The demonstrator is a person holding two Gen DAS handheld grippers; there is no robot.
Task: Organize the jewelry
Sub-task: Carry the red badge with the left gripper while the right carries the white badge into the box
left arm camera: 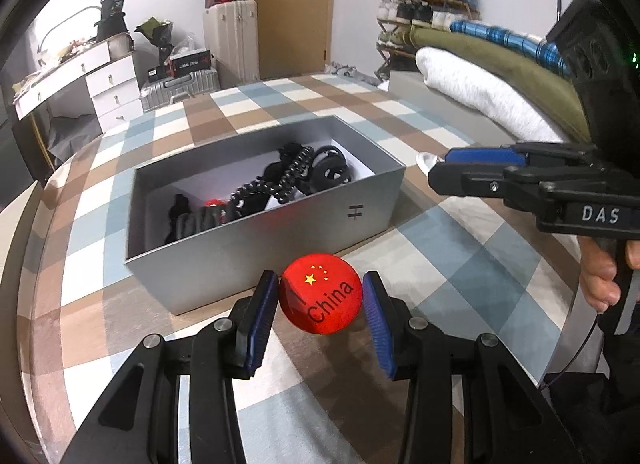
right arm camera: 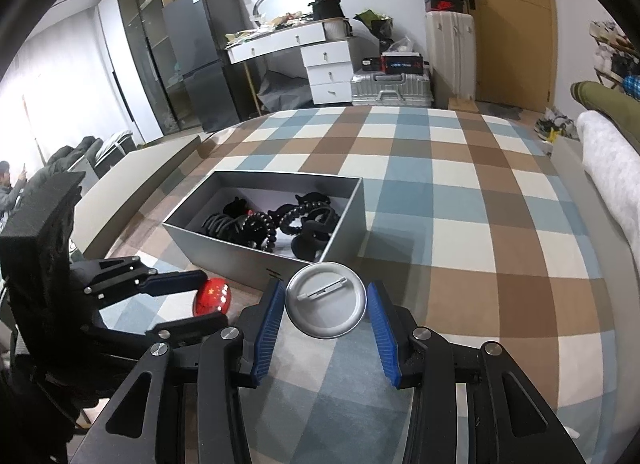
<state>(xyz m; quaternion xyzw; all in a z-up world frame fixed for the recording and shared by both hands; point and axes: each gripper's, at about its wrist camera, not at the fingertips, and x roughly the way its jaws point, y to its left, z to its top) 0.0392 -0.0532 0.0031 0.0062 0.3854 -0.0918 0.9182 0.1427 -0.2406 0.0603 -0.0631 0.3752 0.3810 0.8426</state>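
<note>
My left gripper (left arm camera: 321, 298) is shut on a red round badge (left arm camera: 321, 299) printed "China" with yellow stars, held just in front of the grey box (left arm camera: 240, 260). My right gripper (right arm camera: 326, 300) is shut on a silver round badge (right arm camera: 326, 300) seen from its back, pin showing, held near the box's front corner (right arm camera: 256, 260). The open box holds black hair clips and coiled hair ties (left arm camera: 288, 180), also visible in the right wrist view (right arm camera: 272, 224). The right gripper shows at the right of the left view (left arm camera: 436, 168); the left gripper with the red badge (right arm camera: 212, 296) shows at the left of the right view.
The box stands on a blue, brown and white checked cover (right arm camera: 460, 224). Folded clothes (left arm camera: 480, 80) lie stacked at the right. A grey box lid (right arm camera: 132, 188) lies left of the box. Suitcases, a white desk and shoe racks stand beyond the bed.
</note>
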